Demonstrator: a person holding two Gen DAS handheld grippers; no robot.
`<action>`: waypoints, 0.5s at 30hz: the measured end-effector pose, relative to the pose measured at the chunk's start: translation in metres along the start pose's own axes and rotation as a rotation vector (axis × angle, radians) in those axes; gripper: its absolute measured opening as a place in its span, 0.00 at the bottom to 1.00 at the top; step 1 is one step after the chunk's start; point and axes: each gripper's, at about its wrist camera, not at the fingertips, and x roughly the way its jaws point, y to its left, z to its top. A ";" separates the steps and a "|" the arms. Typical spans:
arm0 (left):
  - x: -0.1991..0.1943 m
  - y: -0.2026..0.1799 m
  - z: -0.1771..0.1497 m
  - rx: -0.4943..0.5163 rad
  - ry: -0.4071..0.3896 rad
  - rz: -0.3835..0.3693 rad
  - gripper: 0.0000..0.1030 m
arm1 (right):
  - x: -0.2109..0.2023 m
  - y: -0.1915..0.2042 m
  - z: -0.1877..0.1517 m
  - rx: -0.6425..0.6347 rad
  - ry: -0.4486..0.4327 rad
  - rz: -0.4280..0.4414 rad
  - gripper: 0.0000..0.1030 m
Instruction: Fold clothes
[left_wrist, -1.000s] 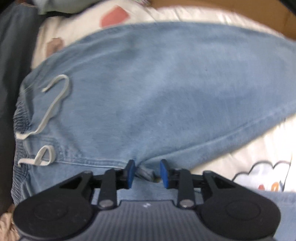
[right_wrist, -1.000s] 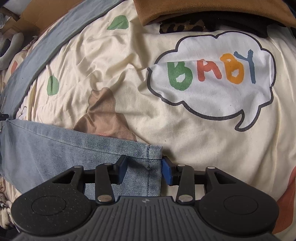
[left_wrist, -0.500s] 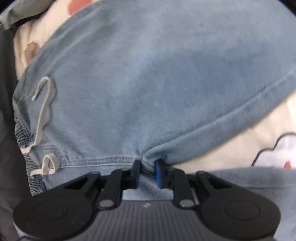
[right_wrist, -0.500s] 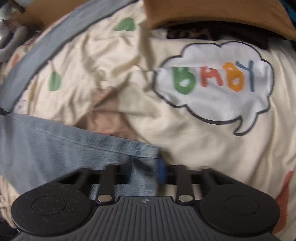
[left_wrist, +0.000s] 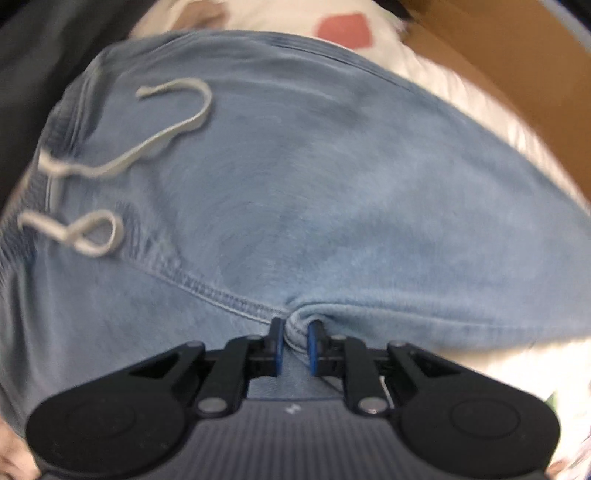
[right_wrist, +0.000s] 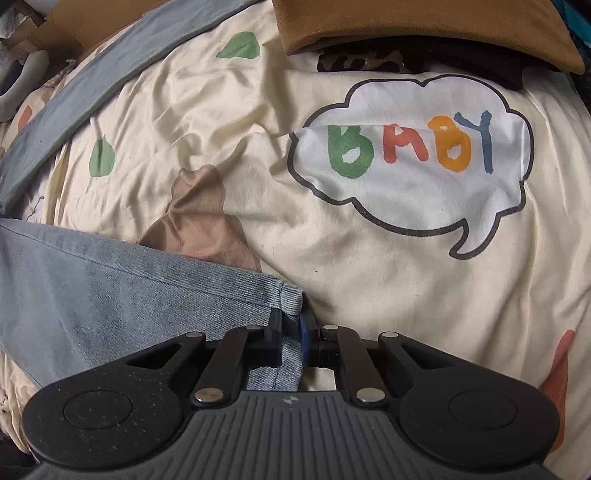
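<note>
The light-blue denim trousers (left_wrist: 332, 192) lie spread on a cartoon-print bed sheet (right_wrist: 369, 277), their long axis running from the drawstring (left_wrist: 166, 129) waistband out to the leg hem (right_wrist: 290, 299). The left tongs (left_wrist: 295, 343) pinch a bunched fold at the crotch seam. The right tongs (right_wrist: 291, 334), their jaws just closing, pinch the hem corner at the far end of the leg. Both holds sit on one line, so the leg looks ready to carry toward the waist.

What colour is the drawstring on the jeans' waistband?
Off-white, pale grey-beige: the drawstring lies looped on the light-blue jeans, best seen in the left wrist view.
</note>
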 end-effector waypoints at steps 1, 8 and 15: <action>0.000 -0.003 -0.002 0.039 0.008 0.010 0.15 | 0.000 0.000 -0.001 0.002 0.001 0.001 0.06; -0.017 -0.021 -0.001 0.130 0.014 0.012 0.15 | -0.001 -0.002 -0.002 0.003 0.011 -0.002 0.06; -0.012 -0.042 -0.007 0.177 -0.003 -0.009 0.14 | 0.000 -0.002 -0.003 0.008 0.007 0.003 0.06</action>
